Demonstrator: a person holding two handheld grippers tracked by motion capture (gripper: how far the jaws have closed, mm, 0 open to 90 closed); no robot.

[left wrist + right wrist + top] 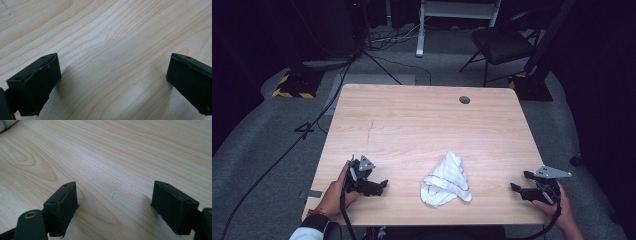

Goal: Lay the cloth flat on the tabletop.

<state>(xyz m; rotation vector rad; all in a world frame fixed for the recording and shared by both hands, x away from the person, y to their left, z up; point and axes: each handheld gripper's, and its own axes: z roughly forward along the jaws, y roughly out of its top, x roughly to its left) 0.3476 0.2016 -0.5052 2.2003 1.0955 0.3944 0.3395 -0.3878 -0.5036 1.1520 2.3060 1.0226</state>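
The table (412,120) is bare wood apart from a crumpled white towel (446,181) lying near its front edge, a little right of centre. The towel is bunched into a rough wedge: narrow end pointing away toward the far edge, wider folded end toward the person, so its long axis runs near to far with a slight lean to the right at the top.

The left gripper (379,186) rests low on the table well to the towel's left, jaws spread wide with nothing between them. The right gripper (518,189) sits near the right front corner, well apart from the towel, jaws likewise released and empty.

My worry: thin striped cloth lies in loose folds, so a pinch might catch one layer and drag the heap, or push it off the front edge.
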